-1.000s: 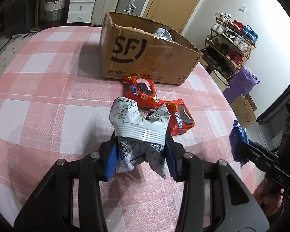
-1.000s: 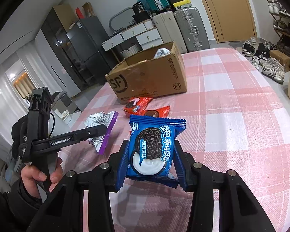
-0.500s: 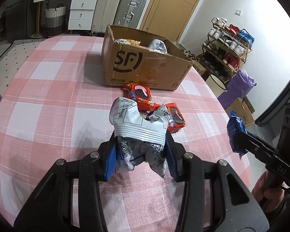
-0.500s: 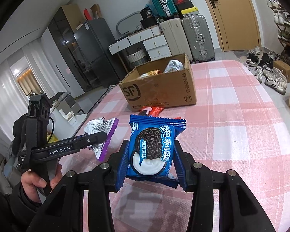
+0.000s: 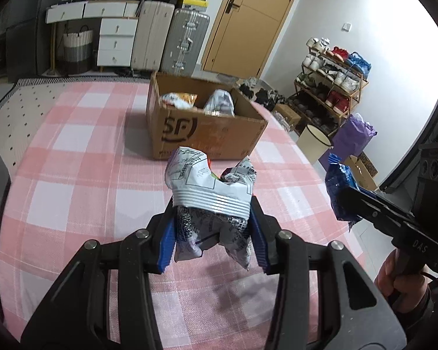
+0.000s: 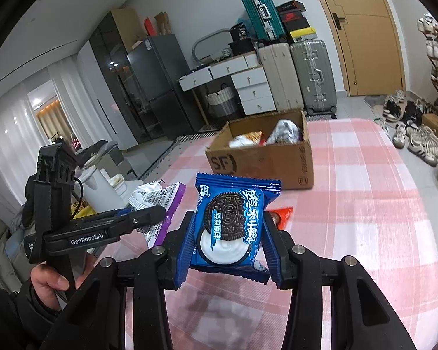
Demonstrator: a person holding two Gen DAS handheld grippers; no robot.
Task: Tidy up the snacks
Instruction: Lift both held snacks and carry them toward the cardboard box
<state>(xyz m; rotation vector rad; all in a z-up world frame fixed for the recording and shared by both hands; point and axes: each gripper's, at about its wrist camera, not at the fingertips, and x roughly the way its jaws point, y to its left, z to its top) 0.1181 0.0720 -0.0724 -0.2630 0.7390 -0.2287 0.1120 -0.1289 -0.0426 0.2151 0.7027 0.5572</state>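
My left gripper is shut on a crumpled silver snack packet and holds it above the pink checked table. My right gripper is shut on a blue Oreo packet, also held above the table. An open SF cardboard box stands farther ahead with several snack bags inside; it also shows in the right wrist view. A red snack packet lies on the table, mostly hidden behind the Oreo packet. The left gripper with the silver packet shows at the left of the right wrist view.
The table's right edge drops to the floor, where a white bin and a purple bag stand. Suitcases and white drawers line the far wall. A shoe rack stands at right.
Both grippers have risen with their packets still held. The box now sits lower in both views with its contents showing, and the red packets are mostly hidden behind the held packets.
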